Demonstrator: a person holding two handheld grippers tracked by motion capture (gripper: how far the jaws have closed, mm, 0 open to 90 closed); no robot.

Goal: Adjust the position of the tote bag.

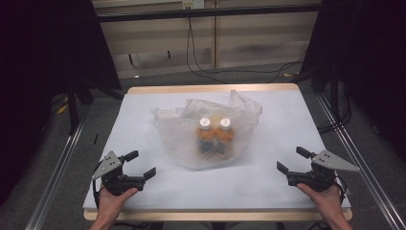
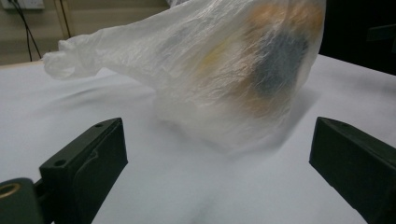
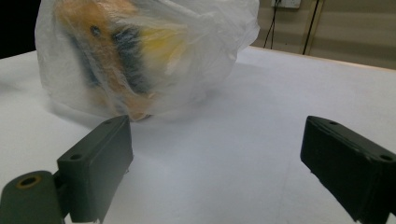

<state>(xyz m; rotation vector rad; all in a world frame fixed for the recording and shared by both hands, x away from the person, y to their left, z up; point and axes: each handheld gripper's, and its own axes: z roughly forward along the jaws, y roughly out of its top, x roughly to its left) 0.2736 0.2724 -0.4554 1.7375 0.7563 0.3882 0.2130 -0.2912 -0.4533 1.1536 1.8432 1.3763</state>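
Thin translucent plastic, that's the bag (image 1: 210, 134) sitting in the middle of the white tabletop (image 1: 287, 120) in the high view, crumpled open at the top. Two bottles (image 1: 214, 135) stand upright inside it, side by side, white caps up, orange and dark labels showing through. The left tool (image 1: 142, 164) rests at the near left corner in the person's left hand (image 1: 111, 200), jaws spread wide, gripping nothing, well apart from the bag. The right tool (image 1: 290, 160) sits at the near right corner in the right hand (image 1: 324, 196), jaws likewise spread and empty.

Over to the left gripper view: two black jaws stand far apart over bare tabletop, and the bag (image 2: 210, 70) looms ahead, near but not touched, orange and dark shapes blurred through the film.

Right gripper view now: jaws wide again, nothing between them, the bag (image 3: 140, 56) ahead to the left, orange, yellow and dark colours smeared behind the plastic.
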